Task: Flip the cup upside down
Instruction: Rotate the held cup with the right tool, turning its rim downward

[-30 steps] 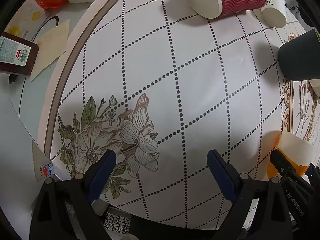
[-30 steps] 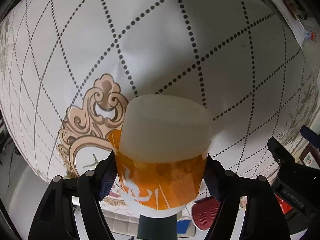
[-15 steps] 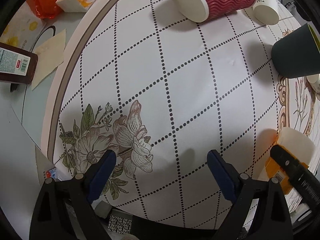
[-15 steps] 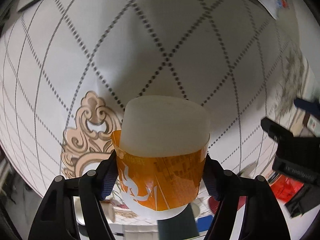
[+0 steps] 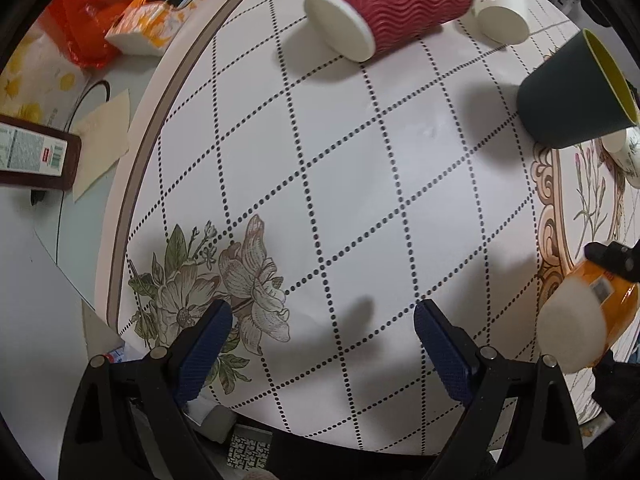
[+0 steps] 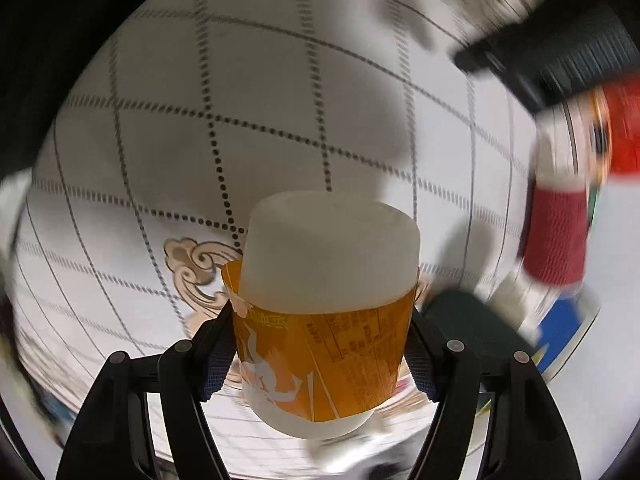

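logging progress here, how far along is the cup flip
Done: the right gripper has grasped the frosted white plastic cup with the orange paper sleeve, both blue pads pressed to its sleeve. In hand: the cup is up off the patterned tablecloth, closed base leading, scene blurred. Left: setting it down inverted and releasing. The left gripper is open.

My right gripper (image 6: pixel 320 344) clamps a white cup (image 6: pixel 328 308) with an orange sleeve printed in white. The tablecloth (image 5: pixel 360 184) is white with a black dotted diamond grid and muted floral prints. Beyond lie a red wavy-ribbed cup (image 5: pixel 400 4) and a dark green cup (image 5: pixel 568 100) with yellow lining.
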The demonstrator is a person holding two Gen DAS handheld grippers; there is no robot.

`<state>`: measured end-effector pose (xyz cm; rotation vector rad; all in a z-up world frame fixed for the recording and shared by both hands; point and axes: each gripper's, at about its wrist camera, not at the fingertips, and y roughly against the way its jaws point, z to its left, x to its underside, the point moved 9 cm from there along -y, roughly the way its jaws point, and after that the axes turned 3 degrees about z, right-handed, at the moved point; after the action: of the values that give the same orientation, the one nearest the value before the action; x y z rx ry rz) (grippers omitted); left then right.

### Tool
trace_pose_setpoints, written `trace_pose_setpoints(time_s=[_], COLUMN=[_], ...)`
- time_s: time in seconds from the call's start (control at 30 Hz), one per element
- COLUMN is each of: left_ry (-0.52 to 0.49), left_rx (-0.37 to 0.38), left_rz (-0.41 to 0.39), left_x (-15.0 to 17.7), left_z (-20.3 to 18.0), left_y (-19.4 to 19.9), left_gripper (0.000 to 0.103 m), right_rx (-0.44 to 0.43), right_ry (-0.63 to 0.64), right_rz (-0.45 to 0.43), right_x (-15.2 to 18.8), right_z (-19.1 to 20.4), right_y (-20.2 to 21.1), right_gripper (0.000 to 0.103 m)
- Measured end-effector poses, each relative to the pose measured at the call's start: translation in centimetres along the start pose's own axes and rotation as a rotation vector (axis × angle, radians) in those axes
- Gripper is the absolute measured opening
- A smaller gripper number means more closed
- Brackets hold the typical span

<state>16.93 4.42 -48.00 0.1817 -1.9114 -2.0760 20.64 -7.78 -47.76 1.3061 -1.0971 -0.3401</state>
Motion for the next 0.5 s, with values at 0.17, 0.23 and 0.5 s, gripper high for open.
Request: trace_pose_setpoints(time_s=[0.17,0.23,0.5], left_ry=[-0.033,-0.045,-0.082], left_rx=[-0.006,-0.010,-0.009], left_rz=[-0.011,-0.018,-0.024], left_x=[-0.4,-0.4,-0.7], left_z=[-1.7,-2.3,-5.6], left_y=[0.9,1.2,2.1], left_gripper=[0.093,0.093,0.093], right_rx=[-0.155,-0.232,-0.499], right_ry=[-0.330,-0.464,-0.907], right_rz=[-0.001,0.002,0.022], right_x=[2.1,3.1,6.6], right_z=[-1.6,-2.1,-1.2], right_y=[-0.4,-0.7,-1.6], right_gripper=[0.075,0.075,0.075])
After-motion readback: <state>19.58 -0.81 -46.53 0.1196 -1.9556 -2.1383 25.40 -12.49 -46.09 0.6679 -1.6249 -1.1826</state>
